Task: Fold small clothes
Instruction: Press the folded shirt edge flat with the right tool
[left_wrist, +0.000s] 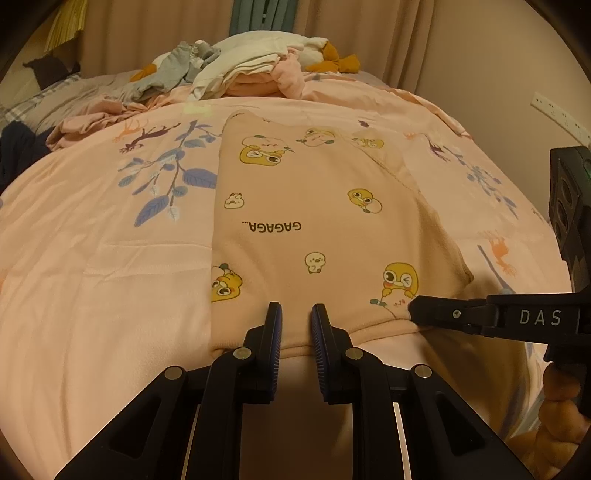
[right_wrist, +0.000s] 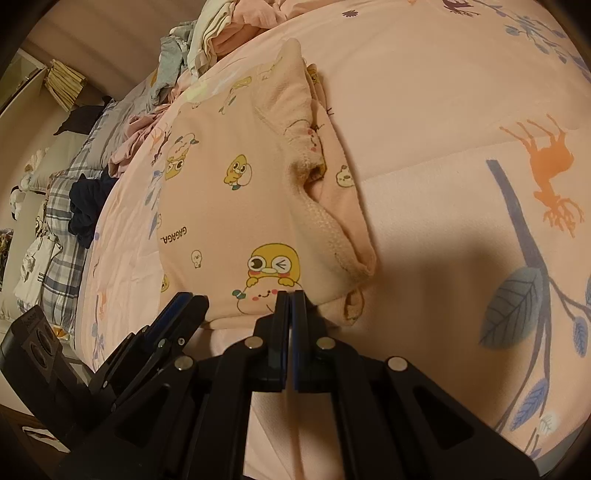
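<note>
Peach-pink garment (left_wrist: 317, 221) dotted with yellow cartoon ducks, cream chicks and dark "GAGAGA" lettering, on a pale pink bedspread (left_wrist: 110, 258) printed with blue leaves and orange deer, black grippers with blue pads (left_wrist: 277, 332).

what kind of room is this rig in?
Most likely a bedroom: a bed with a pink quilt, a pile of clothes at its far end, and curtains behind.
</note>
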